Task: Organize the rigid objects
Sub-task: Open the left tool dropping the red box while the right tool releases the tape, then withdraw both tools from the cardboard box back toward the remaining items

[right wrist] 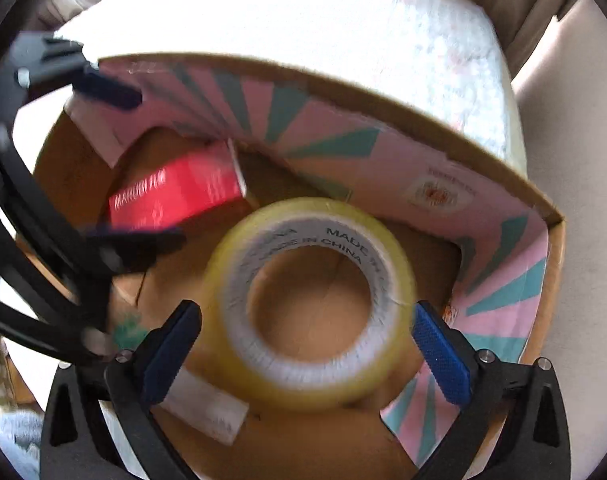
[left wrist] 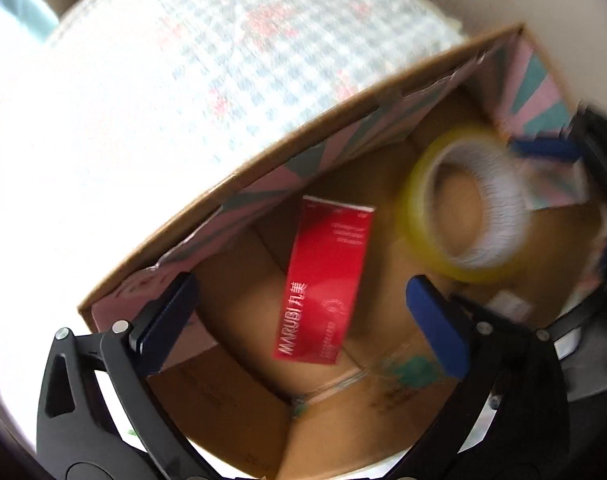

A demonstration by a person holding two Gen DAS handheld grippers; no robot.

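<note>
left gripper (left wrist: 303,320): points down into the cardboard box (left wrist: 343,108), jaws spread wide, nothing clamped. Red carton sits between the blue pads, no contact.
right gripper (right wrist: 307,354): also points down into the box, jaws apart. Tape roll lies between the pads; they stand just beside its rim and no pinch is visible.
red carton (left wrist: 323,284): lies flat on the box floor, left part, near the pink-and-teal printed wall. White "MARUBI" lettering faces up.
tape roll (right wrist: 309,300): yellowish clear tape on a white core, on the box floor right of the red carton, hole up. Blurred in both views.
white tube (right wrist: 207,404): on the floor at the near side, just beside the roll, partly under the right gripper's left pad.
surroundings: box rests on a pale checked cloth (left wrist: 223,40).
</note>
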